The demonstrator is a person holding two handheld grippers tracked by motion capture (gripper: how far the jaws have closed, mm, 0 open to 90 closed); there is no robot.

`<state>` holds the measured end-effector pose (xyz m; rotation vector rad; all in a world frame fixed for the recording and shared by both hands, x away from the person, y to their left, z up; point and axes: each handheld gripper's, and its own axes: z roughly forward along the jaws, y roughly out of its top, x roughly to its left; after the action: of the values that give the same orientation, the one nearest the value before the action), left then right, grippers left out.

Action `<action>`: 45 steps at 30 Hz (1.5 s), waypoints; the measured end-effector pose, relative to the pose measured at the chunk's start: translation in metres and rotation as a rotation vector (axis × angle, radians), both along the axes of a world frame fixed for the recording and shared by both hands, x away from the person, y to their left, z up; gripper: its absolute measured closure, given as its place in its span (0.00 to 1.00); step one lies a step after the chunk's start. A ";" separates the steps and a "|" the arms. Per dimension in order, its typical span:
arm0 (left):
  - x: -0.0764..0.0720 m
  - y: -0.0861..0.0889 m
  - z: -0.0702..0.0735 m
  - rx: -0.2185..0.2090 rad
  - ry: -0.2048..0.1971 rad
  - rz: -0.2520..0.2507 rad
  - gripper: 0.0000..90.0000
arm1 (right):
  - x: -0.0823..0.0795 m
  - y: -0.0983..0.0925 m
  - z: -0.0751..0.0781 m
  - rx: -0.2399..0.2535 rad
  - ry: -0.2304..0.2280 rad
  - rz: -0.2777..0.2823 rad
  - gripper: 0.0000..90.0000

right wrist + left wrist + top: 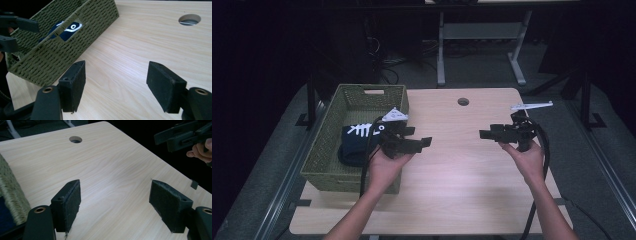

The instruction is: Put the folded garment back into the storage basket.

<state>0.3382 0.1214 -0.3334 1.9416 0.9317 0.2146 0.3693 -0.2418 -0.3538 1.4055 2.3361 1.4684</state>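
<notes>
One basket (324,160) beside left gripper (424,142)

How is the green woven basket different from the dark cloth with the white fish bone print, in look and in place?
The basket is olive green, stiff and woven, with upright walls; the cloth is dark blue, soft and crumpled, with a white fish skeleton print. The basket stands directly on the wooden table; the cloth lies inside the basket. The basket is the larger one. Both are at the table's left side, untouched by either tongs.
</notes>
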 end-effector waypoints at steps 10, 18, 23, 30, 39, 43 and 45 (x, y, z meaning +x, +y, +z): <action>-0.002 -0.020 -0.008 0.009 0.007 -0.033 0.28 | -0.007 -0.016 -0.008 -0.002 0.007 -0.017 0.33; -0.005 -0.029 -0.012 0.006 0.005 -0.040 0.27 | -0.011 -0.025 -0.014 -0.007 0.014 -0.024 0.33; -0.008 -0.035 -0.016 0.012 0.009 -0.056 0.27 | -0.015 -0.030 -0.019 -0.010 0.018 -0.030 0.33; -0.013 -0.045 -0.025 0.004 0.022 -0.078 0.26 | -0.018 -0.037 -0.028 -0.018 0.026 -0.037 0.32; -0.021 -0.054 -0.033 0.004 0.012 -0.098 0.26 | -0.024 -0.046 -0.035 -0.031 0.028 -0.049 0.32; -0.025 -0.058 -0.038 -0.002 0.012 -0.100 0.26 | -0.028 -0.052 -0.039 -0.043 0.025 -0.061 0.32; -0.028 -0.060 -0.040 -0.007 0.011 -0.103 0.26 | -0.030 -0.054 -0.042 -0.047 0.027 -0.062 0.32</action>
<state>0.3100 0.0616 -0.3737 1.9797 0.8351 0.1408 0.3390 -0.2960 -0.3954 1.4808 2.3038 1.3779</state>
